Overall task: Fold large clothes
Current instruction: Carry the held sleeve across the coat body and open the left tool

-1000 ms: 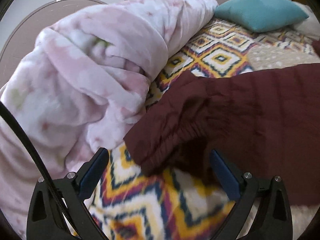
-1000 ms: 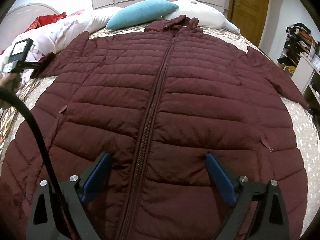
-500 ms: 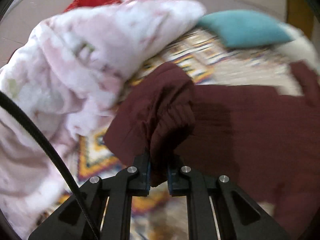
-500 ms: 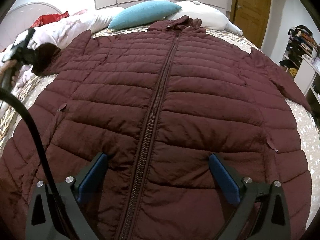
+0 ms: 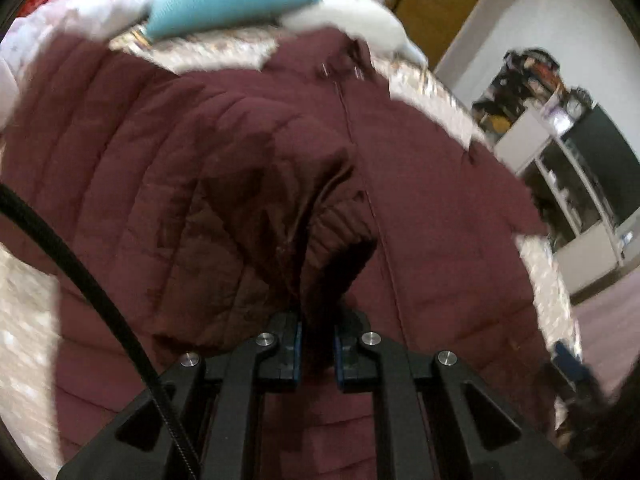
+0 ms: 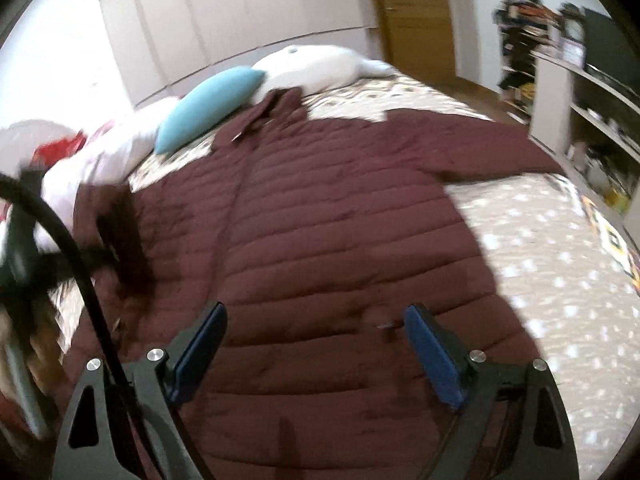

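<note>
A large maroon quilted jacket (image 6: pixel 340 240) lies front-up on the bed, zipper (image 5: pixel 360 184) closed, collar toward the pillows. My left gripper (image 5: pixel 318 354) is shut on the cuff of the jacket's left sleeve (image 5: pixel 320 236) and holds it over the jacket's chest. In the right wrist view the lifted sleeve (image 6: pixel 124 236) hangs at the far left. My right gripper (image 6: pixel 316 344) hovers above the jacket's lower right half; its jaws are closing with nothing between them. The other sleeve (image 6: pixel 492 152) lies spread out to the right.
A teal pillow (image 6: pixel 208 110) and a white pillow (image 6: pixel 320 66) lie at the head of the bed. A pink blanket (image 5: pixel 48 20) is bunched at the left. White shelves (image 6: pixel 592 112) with clutter stand to the right, a wooden door (image 6: pixel 412 16) behind.
My left gripper shut on the sleeve cuff and swung it right, from beside the pink blanket to over the jacket's front. My right gripper rose and rolled, now facing the jacket's right side.
</note>
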Action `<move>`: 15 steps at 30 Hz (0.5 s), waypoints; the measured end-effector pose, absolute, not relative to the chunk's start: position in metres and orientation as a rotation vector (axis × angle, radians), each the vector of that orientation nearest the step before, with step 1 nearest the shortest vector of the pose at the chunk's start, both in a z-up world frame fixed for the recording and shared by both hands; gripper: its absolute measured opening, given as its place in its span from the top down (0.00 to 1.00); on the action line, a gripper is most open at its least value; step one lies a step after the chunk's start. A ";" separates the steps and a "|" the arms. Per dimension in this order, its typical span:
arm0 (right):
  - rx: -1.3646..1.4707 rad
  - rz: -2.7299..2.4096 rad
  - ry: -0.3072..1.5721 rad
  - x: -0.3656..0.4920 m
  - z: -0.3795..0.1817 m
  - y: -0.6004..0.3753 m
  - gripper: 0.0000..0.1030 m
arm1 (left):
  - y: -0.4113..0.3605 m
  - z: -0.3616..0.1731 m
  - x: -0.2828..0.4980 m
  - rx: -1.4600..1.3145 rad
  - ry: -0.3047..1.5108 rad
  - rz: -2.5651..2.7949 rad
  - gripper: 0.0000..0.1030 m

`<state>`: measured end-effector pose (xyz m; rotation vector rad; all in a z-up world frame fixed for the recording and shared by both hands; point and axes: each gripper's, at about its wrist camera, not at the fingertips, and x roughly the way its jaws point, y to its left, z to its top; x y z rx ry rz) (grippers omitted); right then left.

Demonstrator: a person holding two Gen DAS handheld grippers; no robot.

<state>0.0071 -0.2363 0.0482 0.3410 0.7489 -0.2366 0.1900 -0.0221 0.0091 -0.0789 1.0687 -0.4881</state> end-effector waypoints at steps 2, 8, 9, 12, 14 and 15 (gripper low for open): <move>0.349 -0.242 0.739 0.004 0.057 -0.243 0.09 | -0.034 -0.005 0.187 -0.056 1.065 -0.463 0.86; 0.285 -0.178 0.732 0.019 0.074 -0.229 0.09 | -0.045 0.007 0.174 0.010 1.040 -0.410 0.58; 0.278 -0.168 0.736 0.021 0.073 -0.225 0.09 | -0.040 0.011 0.171 0.024 1.030 -0.403 0.55; 0.262 -0.138 0.753 0.032 0.072 -0.214 0.09 | -0.024 0.025 0.148 0.083 0.979 -0.355 0.51; 0.250 -0.077 0.792 0.056 0.065 -0.196 0.09 | -0.004 0.031 0.130 0.092 0.957 -0.302 0.44; 0.245 -0.058 0.805 0.064 0.062 -0.189 0.09 | 0.008 0.032 0.121 0.085 0.949 -0.259 0.42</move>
